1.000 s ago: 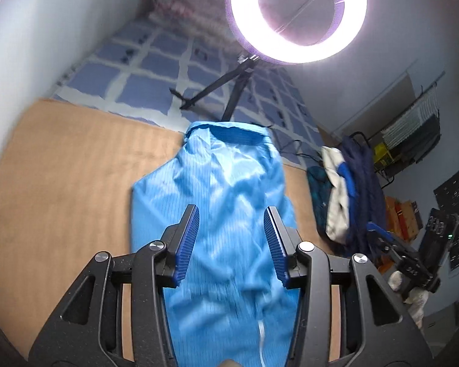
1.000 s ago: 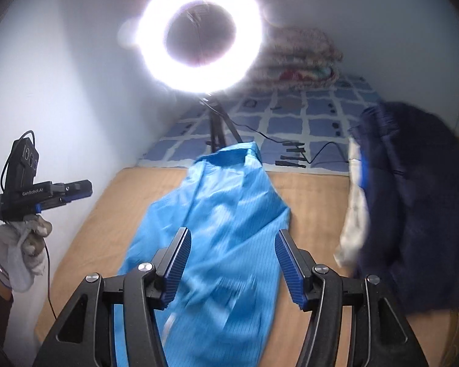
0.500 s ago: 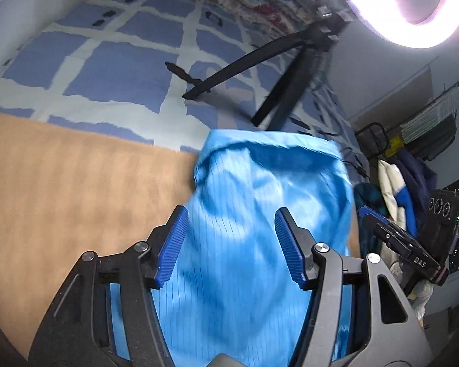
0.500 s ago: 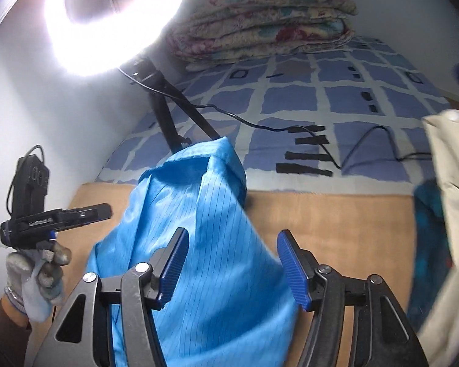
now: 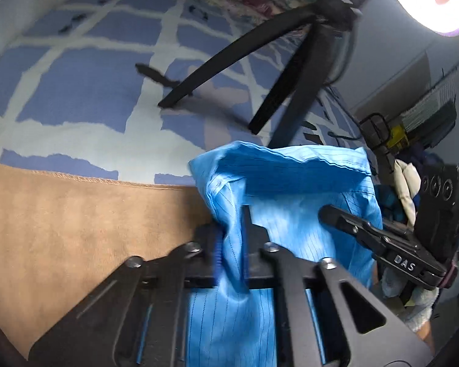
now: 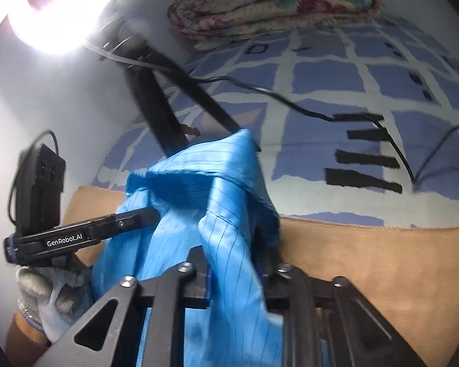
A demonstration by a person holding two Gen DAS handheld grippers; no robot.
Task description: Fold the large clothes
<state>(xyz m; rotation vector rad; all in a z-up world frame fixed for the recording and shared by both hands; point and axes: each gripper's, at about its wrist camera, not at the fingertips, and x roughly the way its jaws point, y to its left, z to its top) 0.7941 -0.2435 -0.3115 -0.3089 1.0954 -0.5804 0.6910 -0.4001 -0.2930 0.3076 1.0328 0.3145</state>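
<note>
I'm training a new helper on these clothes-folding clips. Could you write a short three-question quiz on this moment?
1. True or false: both grippers are shut on the blue garment.
2. What does the garment lie on? A) tan blanket B) bare floor C) glass table
3. Which black stand rises just beyond the garment's far edge?

Key:
1. True: the left gripper and the right gripper each pinch blue cloth.
2. A, the tan blanket.
3. The tripod of the ring light.
</note>
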